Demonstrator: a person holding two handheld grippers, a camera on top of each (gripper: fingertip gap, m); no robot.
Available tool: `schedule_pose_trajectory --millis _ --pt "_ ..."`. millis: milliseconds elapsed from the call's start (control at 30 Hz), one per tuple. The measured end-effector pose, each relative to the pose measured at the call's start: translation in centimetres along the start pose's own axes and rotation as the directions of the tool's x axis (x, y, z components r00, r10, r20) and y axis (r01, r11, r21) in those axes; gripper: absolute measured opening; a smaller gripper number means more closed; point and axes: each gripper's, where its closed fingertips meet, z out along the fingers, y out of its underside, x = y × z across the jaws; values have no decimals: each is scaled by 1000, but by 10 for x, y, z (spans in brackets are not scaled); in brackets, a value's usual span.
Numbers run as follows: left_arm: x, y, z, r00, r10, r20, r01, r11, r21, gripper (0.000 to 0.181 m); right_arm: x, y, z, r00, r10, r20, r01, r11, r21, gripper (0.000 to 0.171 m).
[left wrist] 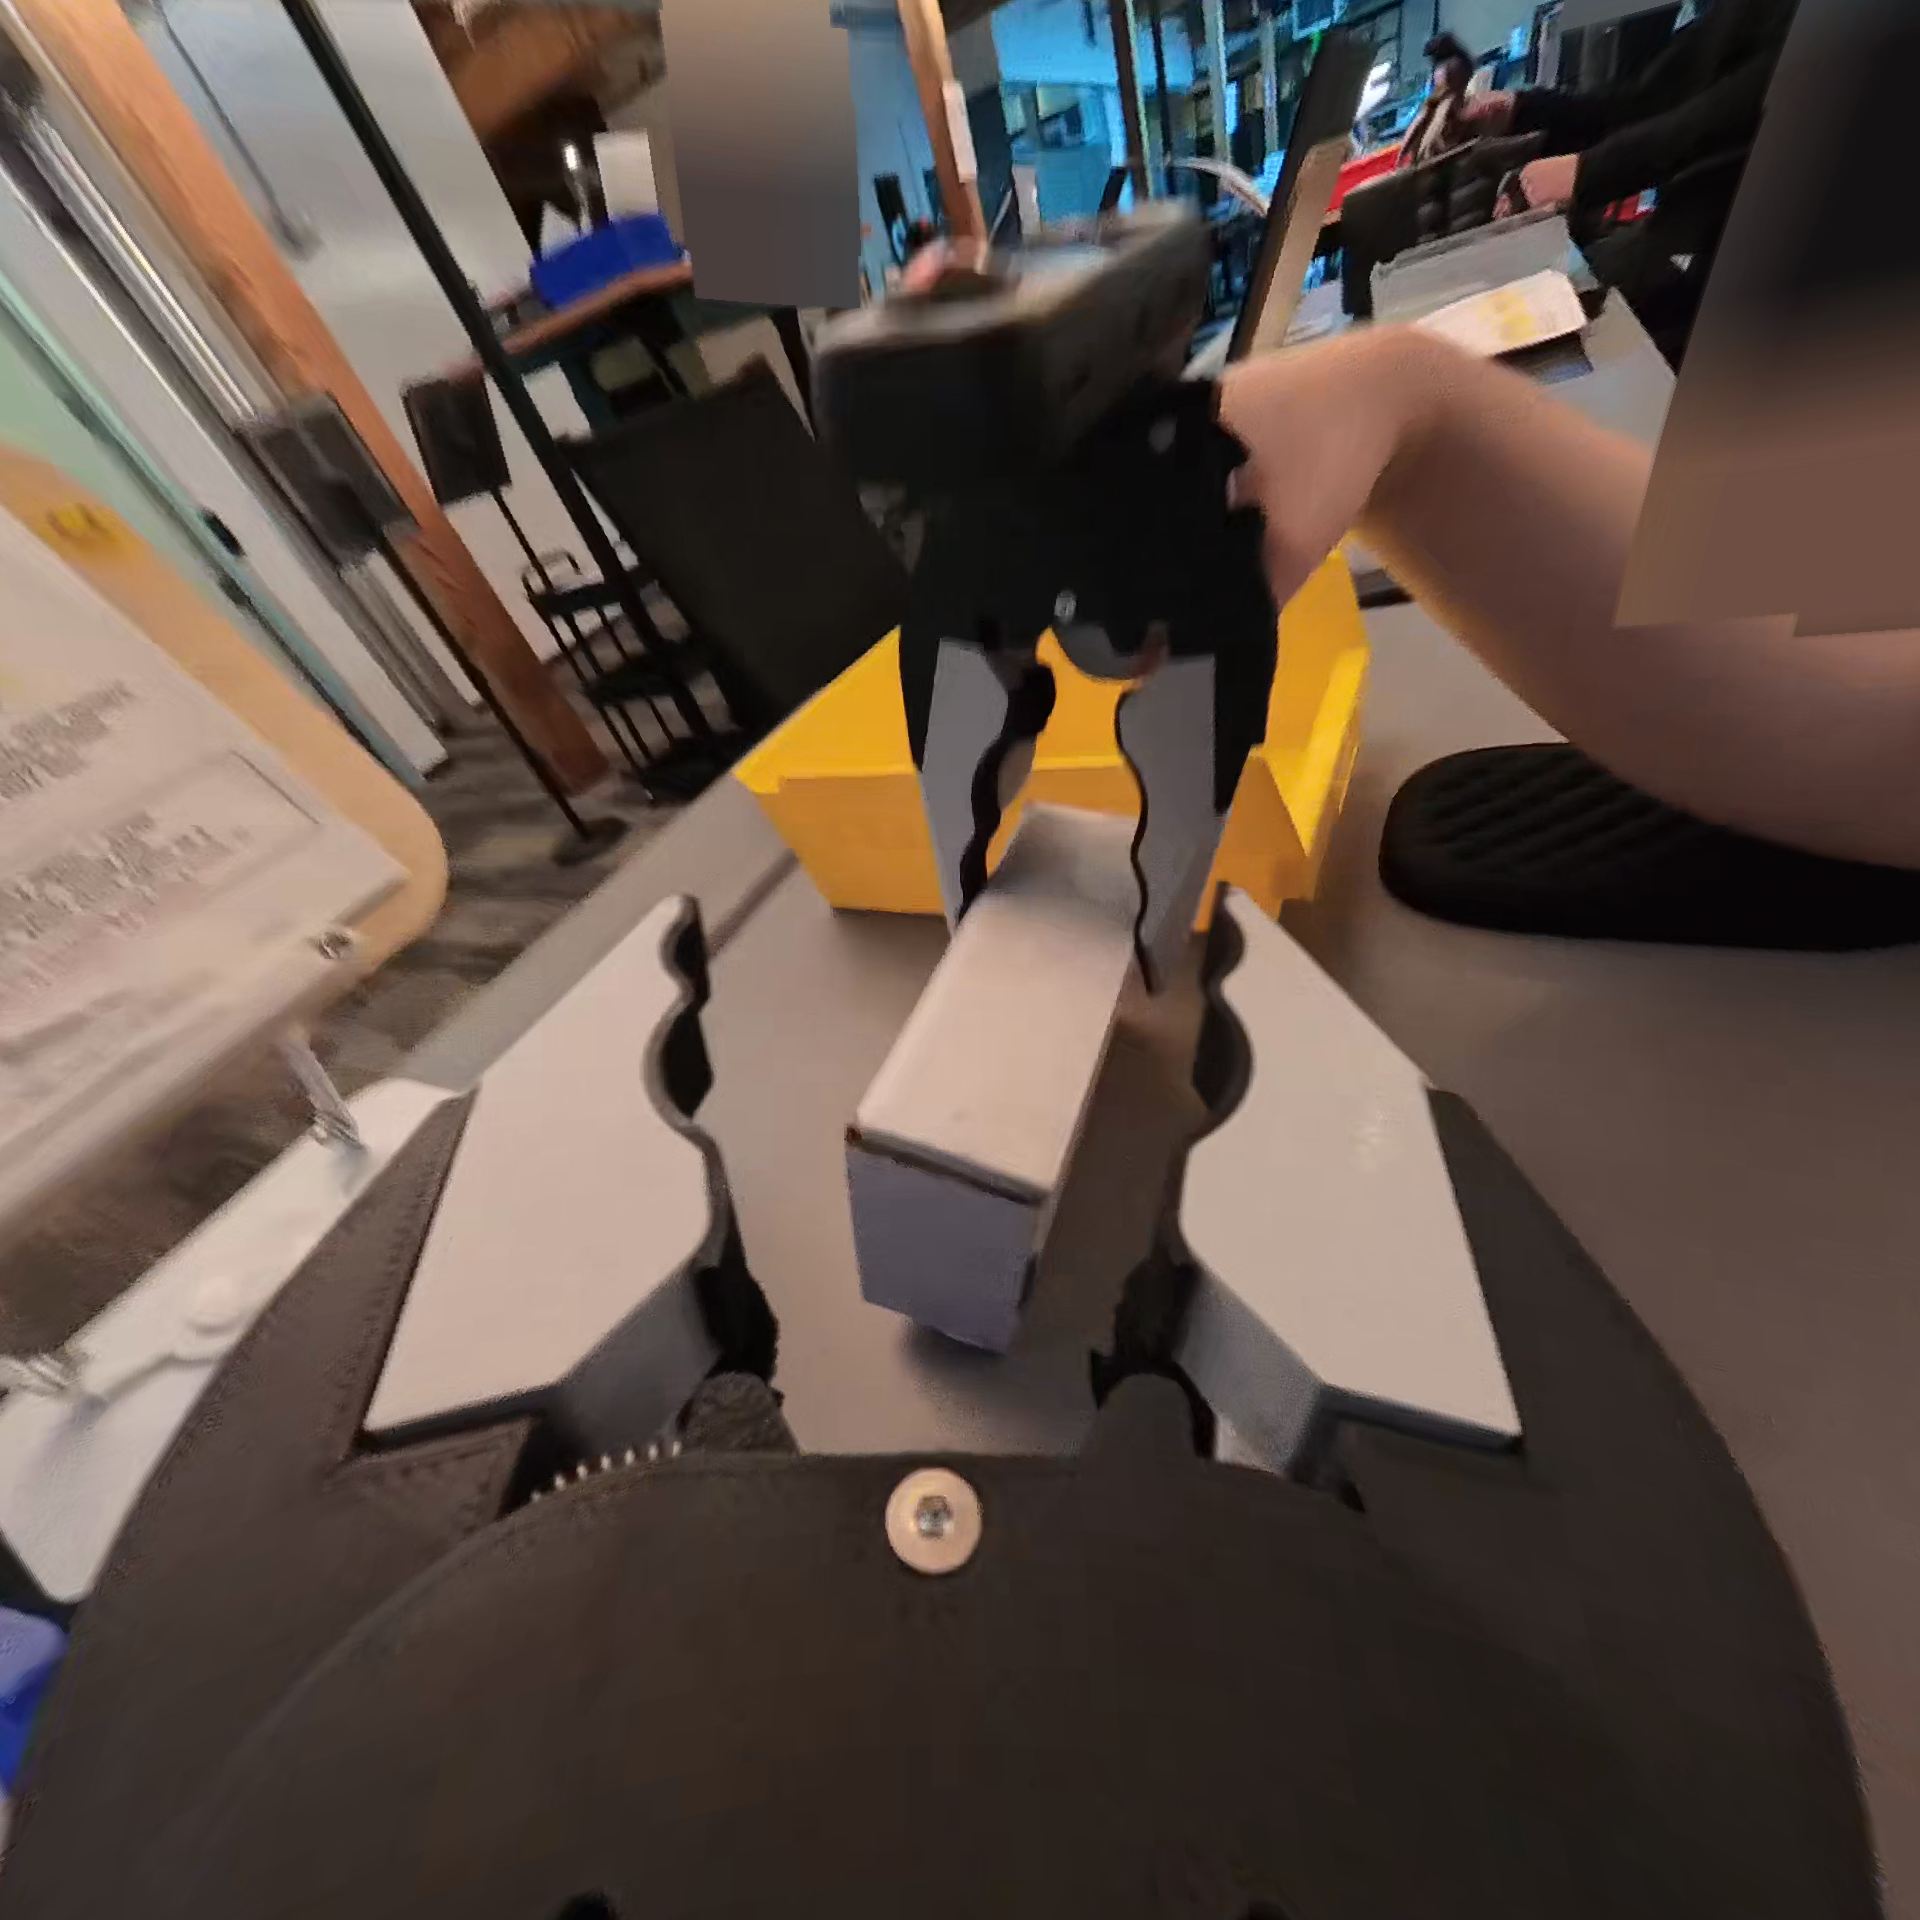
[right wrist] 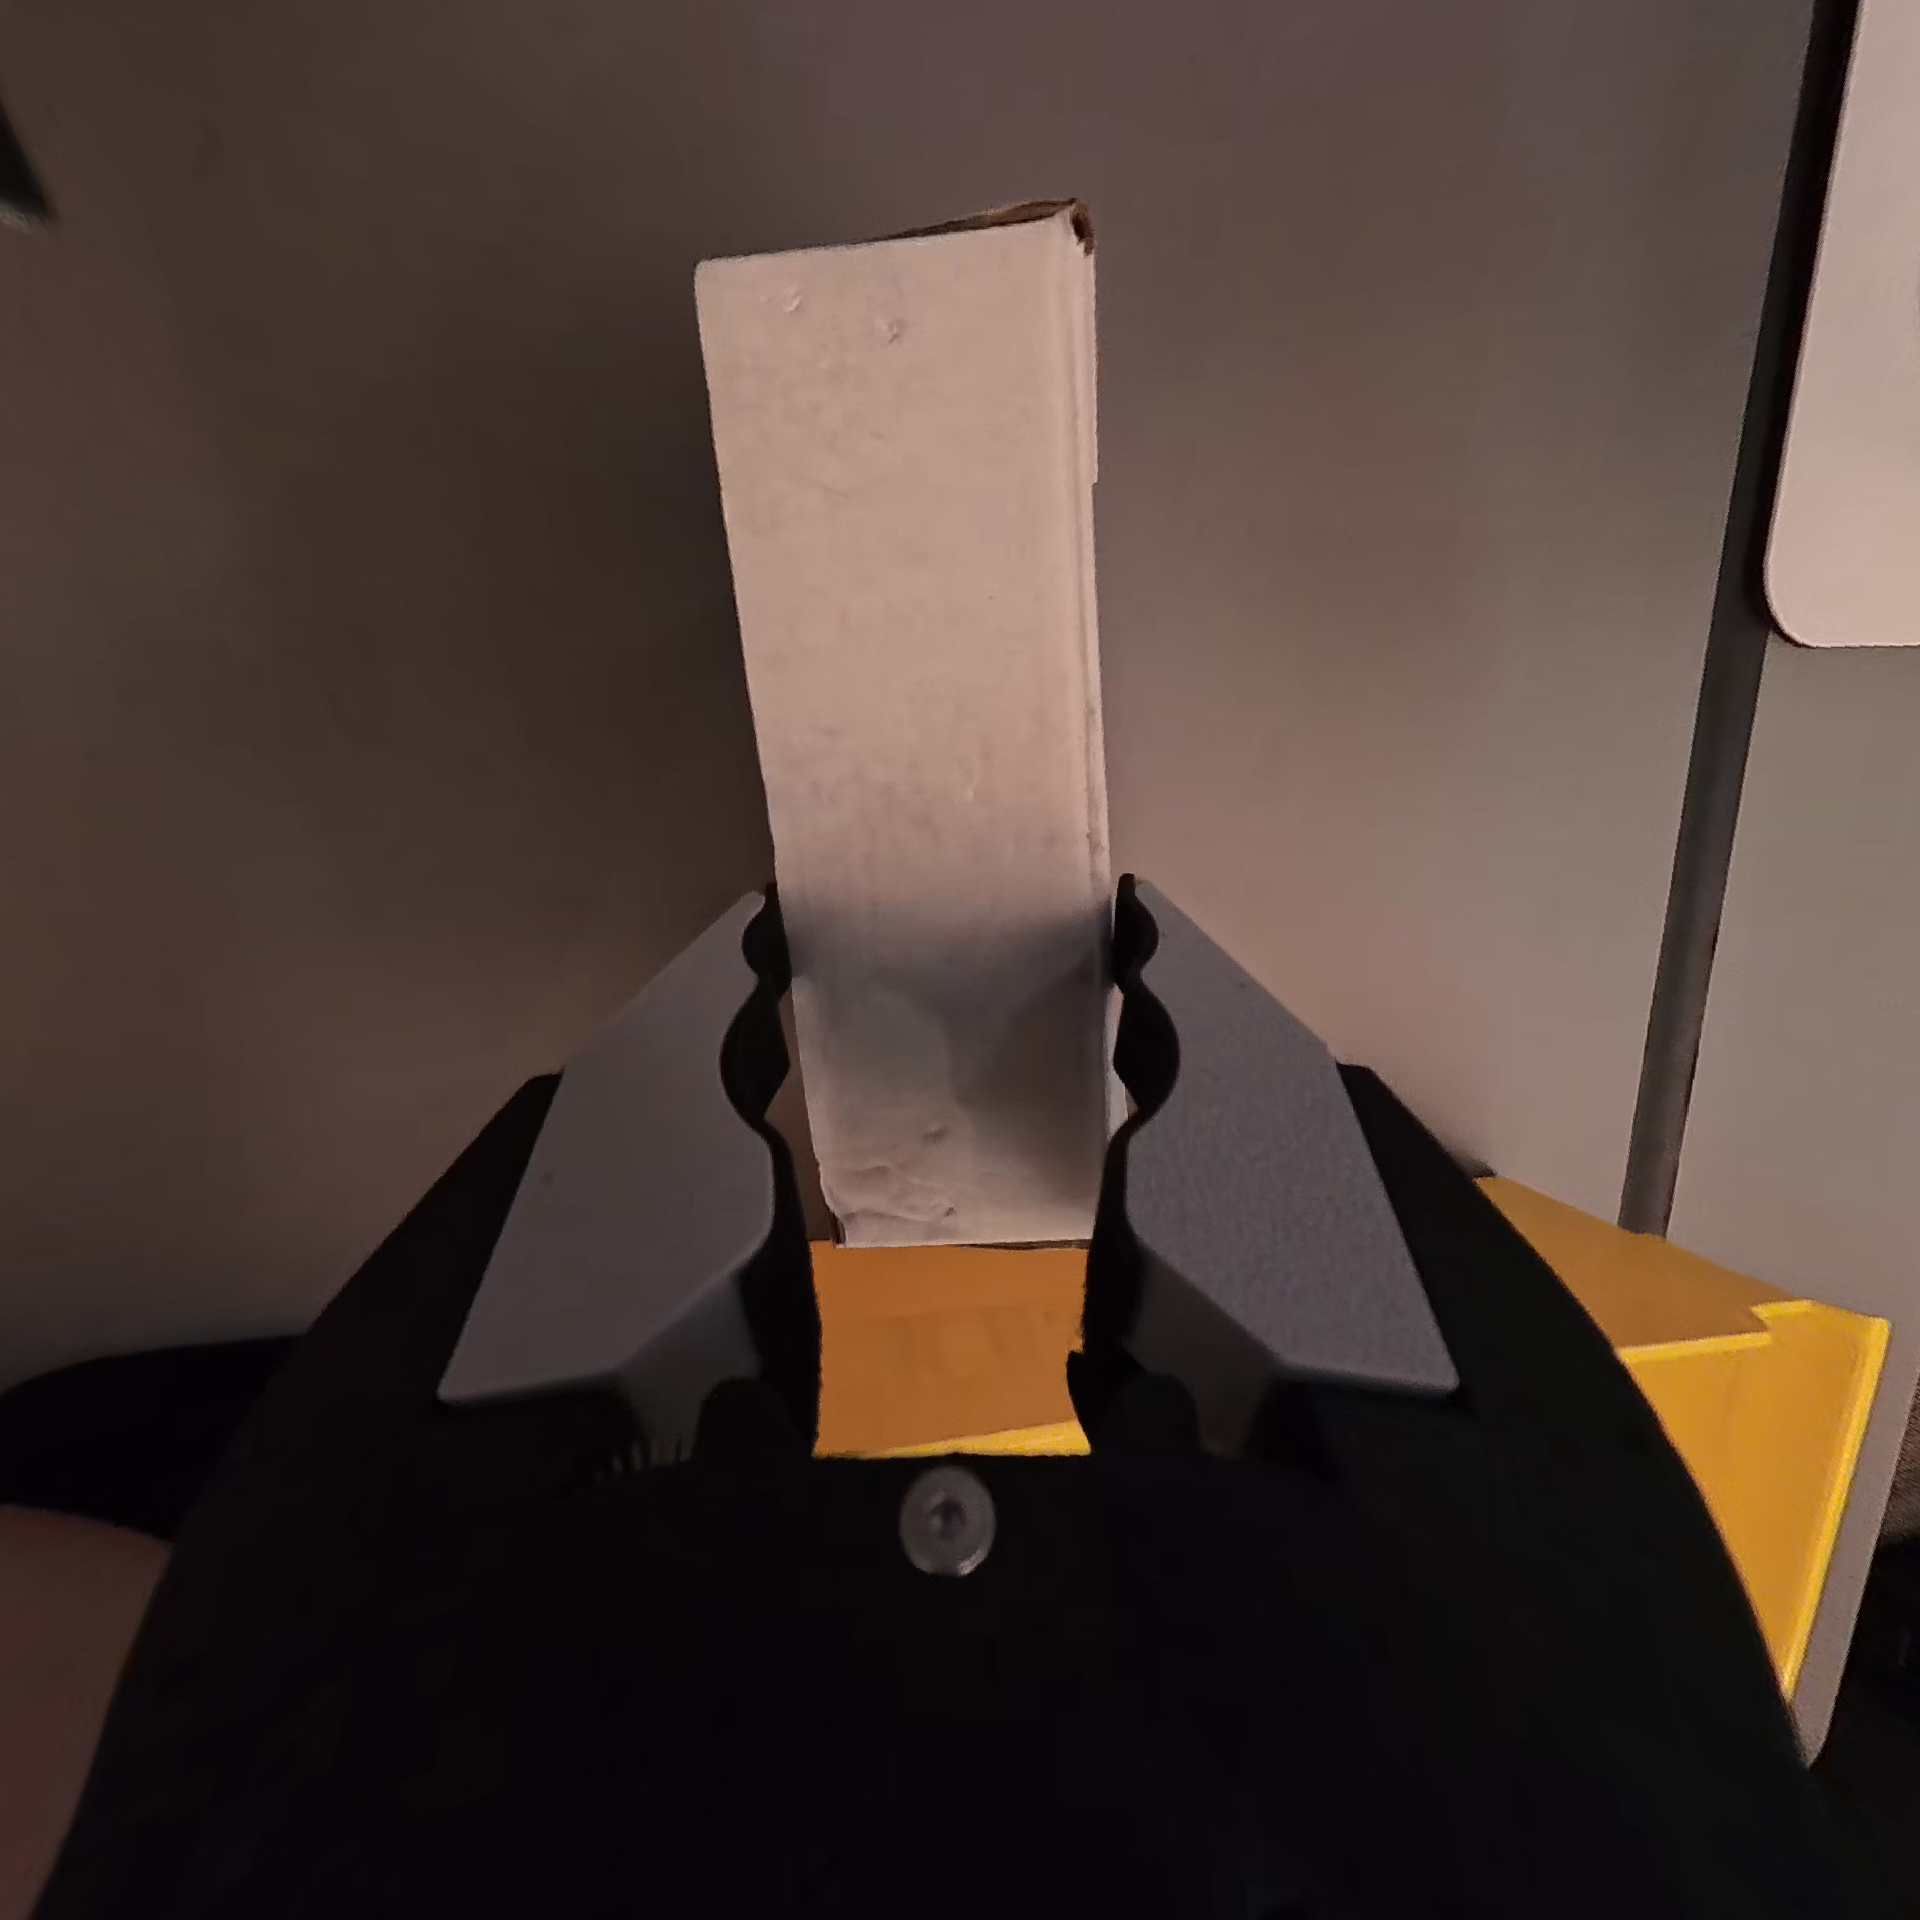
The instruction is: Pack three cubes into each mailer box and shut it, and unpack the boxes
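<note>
Left gripper (left wrist: 956,1049): fingers spread wide, holding nothing, low over the grey table (left wrist: 1558,1195); the near end of the box lies between its tips without touching them.
Right gripper (right wrist: 940,997): comes down from above at the far end of the box, its two fingers (right wrist: 644,1153) set either side of that end; contact looks likely, but a firm pinch cannot be told.
Mailer box (left wrist: 987,1081): long, white, closed, lying flat on the table, running from near to far.
Yellow bin (left wrist: 862,821): just beyond the far end of the box.
Hand (left wrist: 1340,457): on the right gripper's handle, far right.
Black pad (left wrist: 1621,842): on the table, right of the bin.
</note>
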Motion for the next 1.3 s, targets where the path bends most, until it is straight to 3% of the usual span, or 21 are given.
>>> schedule_pose_trajectory --millis 67,233,333,400,467,633,700,800,967,1133,1300 --pt "-2 24 6 998 -60 1 60 997 -47 109 1 2 -1 1000 4 2 -4 1000 0 63" --pt "-2 69 23 997 -74 2 74 991 -112 108 1 5 -2 1000 4 9 -4 1000 7 63" --pt "10 102 34 997 -69 -42 58 973 -223 113 2 5 -1 1000 -1 8 1 1000 12 62" --pt "12 115 38 997 -46 -62 29 969 -245 96 3 5 -1 1000 -6 5 6 1000 15 62" --pt "9 116 39 998 -6 -68 -7 980 -200 80 3 4 0 1000 -14 3 14 1000 17 62" --pt "11 120 46 994 -26 -108 4 980 -199 88 0 -7 3 998 -67 -3 67 997 46 62" --pt "8 120 45 996 -13 -92 -5 981 -193 74 -3 -7 5 997 -79 10 78 996 38 63" --pt "5 121 43 994 -70 -89 50 975 -215 73 5 -15 5 994 -98 -55 101 993 55 67" --pt "-2 125 40 986 -156 -61 137 960 -242 73 1 -75 -24 954 -194 -228 253 930 265 70" --pt "-15 131 34 977 -211 8 206 941 -268 73 -21 -109 -19 859 -363 -360 469 840 273 27" --pt "-20 133 33 969 -244 31 243 930 -277 73 -13 -107 6 823 -406 -397 498 852 162 18"
